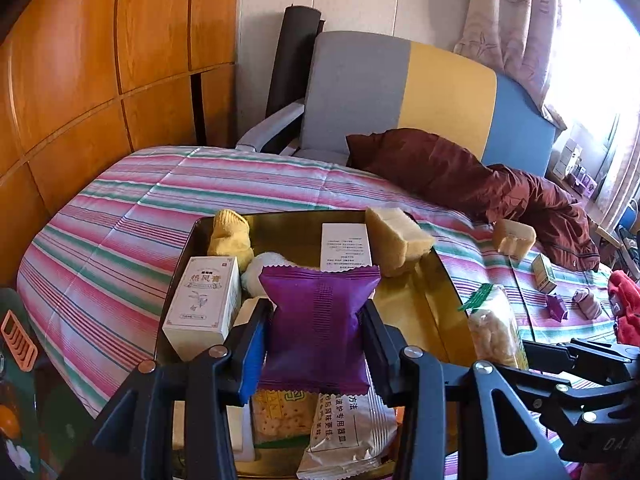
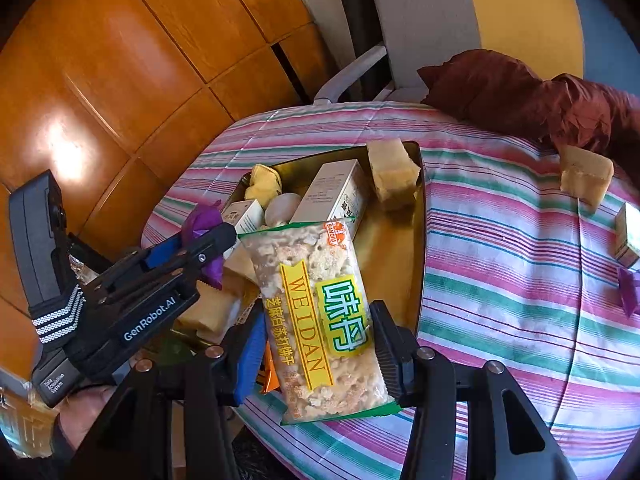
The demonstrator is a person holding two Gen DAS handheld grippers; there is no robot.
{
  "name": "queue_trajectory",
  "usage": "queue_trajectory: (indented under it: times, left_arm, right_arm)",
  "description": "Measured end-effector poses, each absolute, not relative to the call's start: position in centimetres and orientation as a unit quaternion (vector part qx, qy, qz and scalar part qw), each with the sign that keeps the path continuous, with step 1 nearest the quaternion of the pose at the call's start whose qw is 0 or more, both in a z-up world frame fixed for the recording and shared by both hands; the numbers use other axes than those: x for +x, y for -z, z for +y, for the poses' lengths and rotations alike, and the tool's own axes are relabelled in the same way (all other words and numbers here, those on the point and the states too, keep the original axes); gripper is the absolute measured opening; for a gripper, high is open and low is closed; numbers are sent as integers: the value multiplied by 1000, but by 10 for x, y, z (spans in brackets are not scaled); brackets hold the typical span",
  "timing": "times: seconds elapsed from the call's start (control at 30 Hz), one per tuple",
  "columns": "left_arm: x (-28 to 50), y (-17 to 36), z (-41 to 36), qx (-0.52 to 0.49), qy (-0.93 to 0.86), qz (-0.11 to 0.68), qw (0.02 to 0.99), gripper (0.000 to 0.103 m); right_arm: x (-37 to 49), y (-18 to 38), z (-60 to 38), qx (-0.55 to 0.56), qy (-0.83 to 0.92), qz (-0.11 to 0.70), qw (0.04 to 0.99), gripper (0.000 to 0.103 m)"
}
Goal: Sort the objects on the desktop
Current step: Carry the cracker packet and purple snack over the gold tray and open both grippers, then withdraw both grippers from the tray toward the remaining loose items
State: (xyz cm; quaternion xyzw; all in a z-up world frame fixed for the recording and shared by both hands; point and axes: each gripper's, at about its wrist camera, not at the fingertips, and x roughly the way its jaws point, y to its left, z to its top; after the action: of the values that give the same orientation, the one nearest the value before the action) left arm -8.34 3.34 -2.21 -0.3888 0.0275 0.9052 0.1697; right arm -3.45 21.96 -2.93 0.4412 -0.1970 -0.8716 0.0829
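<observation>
We have two snacks in hand over the gold tray, which sits on the striped bedspread and already carries most of the sorted things. The purple packet sits between the jaws of our left gripper, their inner faces against its two side edges, so it looks clamped, though lightly. It hangs above the near part of the tray, over a cracker pack and a white wrapper lying there. The cracker bag marked WEIDAN is held the same way by our right gripper, jaws closed on its sides, its far end reaching over the tray's near right edge and its near end still over the bedspread. Inside the tray lie a white box at the left, a yellow sock at the far left, a tall white carton and a sponge block leaning on the far right rim. Out on the bedspread to the right, a second sponge block, a small green box and a small purple packet are not yet gathered. We judge this to be the placing step for both snacks. Next we should lower each over free space, part the jaws fully, and draw back without dragging the wrappers, then go for the strays on the right.
</observation>
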Motion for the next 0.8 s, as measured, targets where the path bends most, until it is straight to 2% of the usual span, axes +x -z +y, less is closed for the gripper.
queue_trajectory:
  times: [0.07,0.43,0.67,0.8]
  left_arm:
    - [-84,23,34,-390,-906,29,163,51]
    - [-73,13,34,-378,-910,28,168,55]
    - [-63,8,35,-375,-911,24,172,57]
    - [-56,4,37,-373,-910,24,178,58]
  right_arm:
    - [-36,31,219,442,873,-192,77,56]
    - [-31,39,217,448,871,-188,75,57]
    - [-21,40,220,447,875,-178,59,62]
    - [-14,35,222,436,884,-161,47,68]
